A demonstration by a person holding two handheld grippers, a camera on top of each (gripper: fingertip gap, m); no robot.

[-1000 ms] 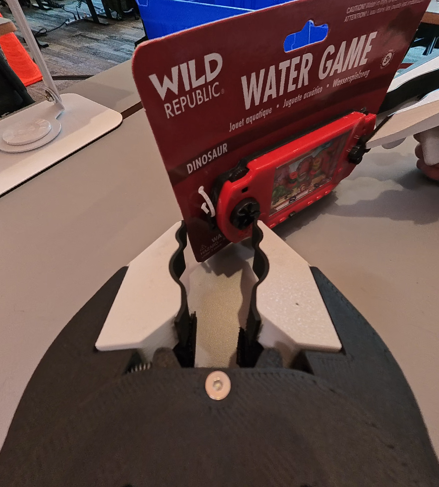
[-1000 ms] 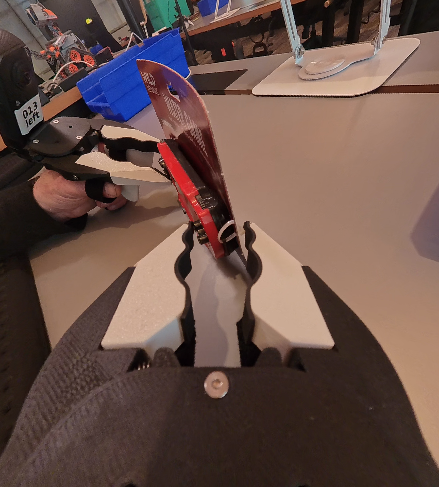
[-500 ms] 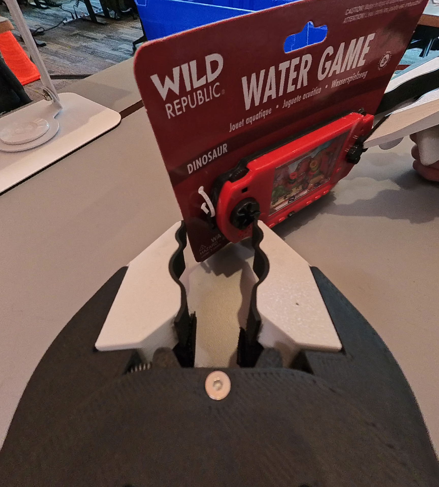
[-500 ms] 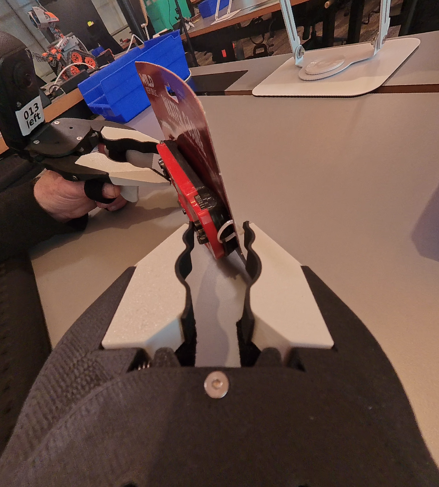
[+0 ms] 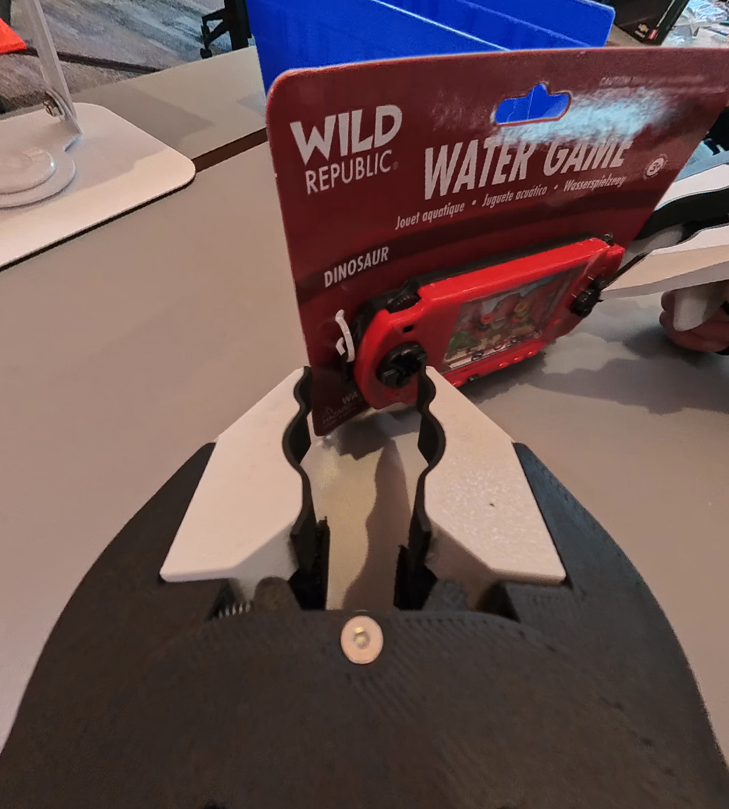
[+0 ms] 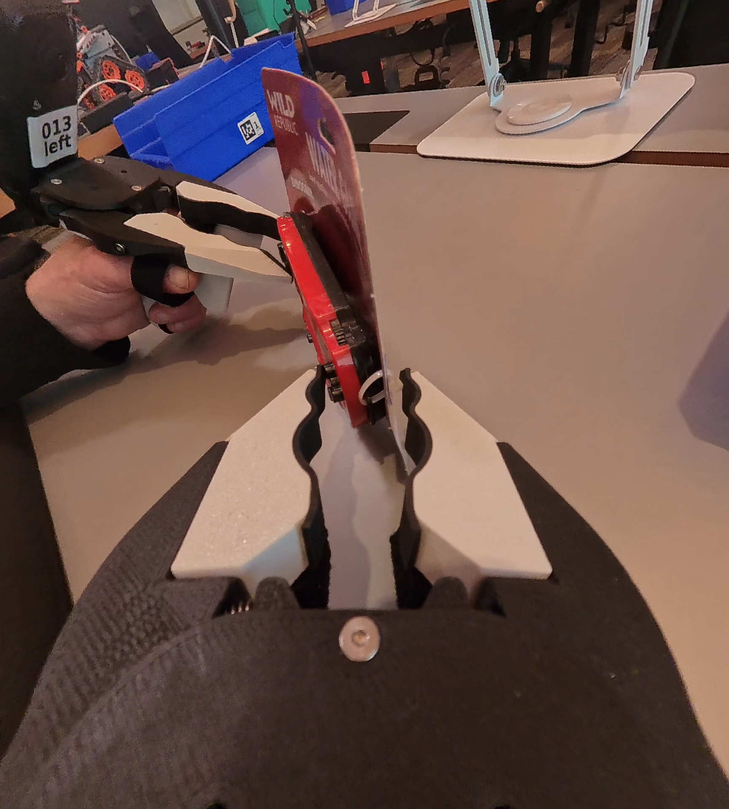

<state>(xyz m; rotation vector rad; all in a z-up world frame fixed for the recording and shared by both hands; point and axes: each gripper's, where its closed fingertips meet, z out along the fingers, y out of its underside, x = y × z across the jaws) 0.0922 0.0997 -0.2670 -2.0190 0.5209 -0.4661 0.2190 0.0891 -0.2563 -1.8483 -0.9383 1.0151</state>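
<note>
Plainly, both grippers hold the same packaged toy: a red handheld game console (image 5: 485,328) tied to a dark red backing card (image 5: 476,184) that bears white lettering. The card stands on edge, leaning a little, on the grey desk (image 5: 135,350), with its long axis level and running from one gripper to the other. Its printed face and the console's screen face the side from which the left wrist view looks.

The left gripper (image 5: 365,376) has its fingers (image 5: 257,473) set narrow around one lower corner of the package, clamping card and console end together beside a white zip tie (image 5: 343,337). The right gripper (image 6: 362,376) grips the opposite end the same way, its fingers (image 6: 463,481) closed in on the console's edge and the card behind it, where a second white tie (image 6: 371,387) loops.

A person's hand (image 6: 91,297) in a dark sleeve works the left gripper's handle. Behind the card, toward the desk's far edge, sit a blue bin (image 6: 209,114) and a white stand base (image 6: 564,118).
</note>
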